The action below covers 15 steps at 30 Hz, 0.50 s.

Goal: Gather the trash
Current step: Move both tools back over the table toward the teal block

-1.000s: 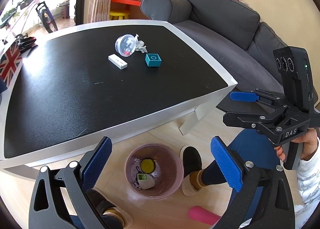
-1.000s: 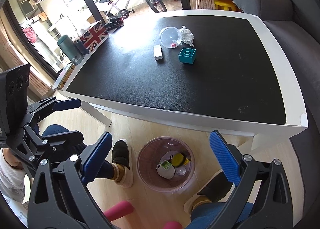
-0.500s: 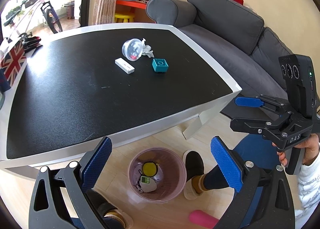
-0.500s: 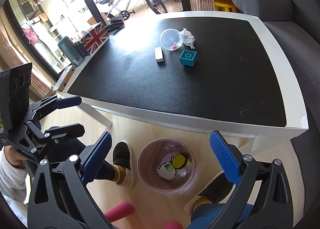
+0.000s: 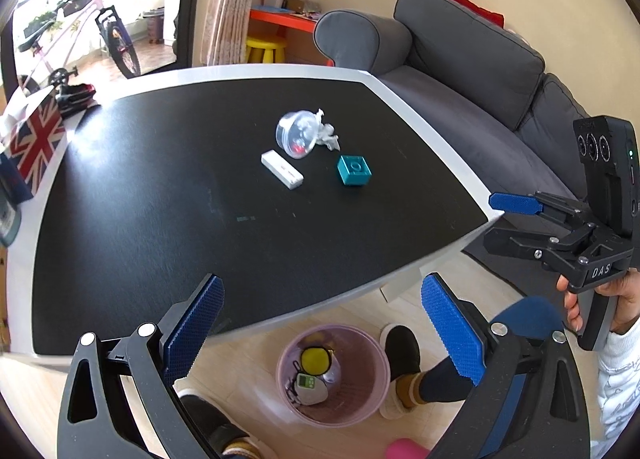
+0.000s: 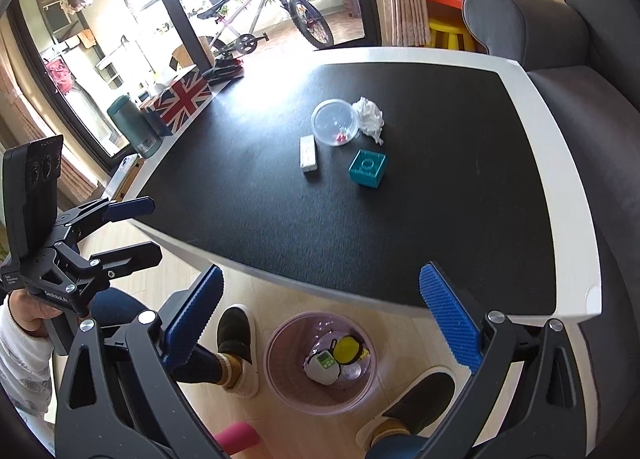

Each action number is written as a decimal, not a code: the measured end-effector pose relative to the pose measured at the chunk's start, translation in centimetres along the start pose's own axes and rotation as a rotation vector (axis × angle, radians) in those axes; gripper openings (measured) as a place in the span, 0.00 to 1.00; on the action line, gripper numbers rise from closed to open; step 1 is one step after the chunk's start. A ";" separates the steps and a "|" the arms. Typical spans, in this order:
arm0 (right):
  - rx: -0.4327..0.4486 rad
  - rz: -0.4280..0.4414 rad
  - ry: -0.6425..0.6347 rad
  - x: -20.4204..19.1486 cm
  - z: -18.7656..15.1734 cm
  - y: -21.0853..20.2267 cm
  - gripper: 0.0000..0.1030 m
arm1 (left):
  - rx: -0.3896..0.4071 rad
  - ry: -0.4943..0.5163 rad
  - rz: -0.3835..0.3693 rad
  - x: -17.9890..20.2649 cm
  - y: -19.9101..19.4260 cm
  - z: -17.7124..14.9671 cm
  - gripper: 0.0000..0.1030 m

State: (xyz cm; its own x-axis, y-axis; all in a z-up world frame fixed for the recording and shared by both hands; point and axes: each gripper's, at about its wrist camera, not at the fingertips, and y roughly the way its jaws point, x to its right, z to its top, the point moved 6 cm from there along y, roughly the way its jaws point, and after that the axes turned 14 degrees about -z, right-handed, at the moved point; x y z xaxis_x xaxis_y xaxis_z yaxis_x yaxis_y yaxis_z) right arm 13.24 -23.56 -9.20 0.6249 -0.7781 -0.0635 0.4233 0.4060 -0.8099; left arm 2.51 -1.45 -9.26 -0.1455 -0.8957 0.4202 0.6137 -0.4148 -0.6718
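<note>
On the black table (image 5: 160,219) lie a clear plastic cup (image 5: 298,134) on its side, a crumpled white tissue (image 5: 329,133), a white flat stick (image 5: 282,169) and a teal block (image 5: 354,170). They also show in the right wrist view: cup (image 6: 335,127), tissue (image 6: 370,117), stick (image 6: 308,153), block (image 6: 367,168). A pink bin (image 5: 333,375) (image 6: 322,363) with trash inside stands on the floor below the table's near edge. My left gripper (image 5: 320,327) is open and empty above the bin. My right gripper (image 6: 320,321) is open and empty too.
A grey sofa (image 5: 460,71) runs along the right of the table. A Union Jack box (image 6: 180,97) and a green flask (image 6: 134,131) stand at the table's left edge. The person's feet (image 6: 236,343) flank the bin. A bicycle (image 6: 260,15) is behind.
Both grippers have risen and moved slightly forward towards the table, so the items look nearer. Both stay open and empty. Nothing on the table has moved.
</note>
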 end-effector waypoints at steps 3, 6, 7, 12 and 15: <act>0.003 -0.006 -0.008 0.2 1.3 0.6 0.94 | -0.003 0.004 0.002 -0.6 0.3 1.0 0.93; 0.001 -0.016 -0.018 0.4 2.4 1.3 0.94 | -0.011 0.009 0.006 -1.2 0.9 1.9 0.93; 0.001 -0.018 -0.022 0.4 2.8 1.5 0.94 | -0.014 0.011 0.007 -1.4 1.1 2.1 0.93; -0.013 -0.037 -0.047 0.5 4.3 3.2 0.94 | -0.027 0.015 0.012 -2.3 1.8 3.4 0.93; -0.023 -0.045 -0.063 0.5 5.3 4.4 0.94 | -0.034 0.018 0.013 -2.8 2.3 4.0 0.93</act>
State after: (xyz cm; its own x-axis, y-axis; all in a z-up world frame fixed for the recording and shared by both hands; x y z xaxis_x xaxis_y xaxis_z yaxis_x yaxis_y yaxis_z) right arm 18.88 -19.64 -9.74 0.6461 -0.7632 0.0097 0.4370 0.3594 -0.8246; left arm 7.44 0.79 -9.51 -0.1518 -0.9036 0.4006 0.5890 -0.4081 -0.6975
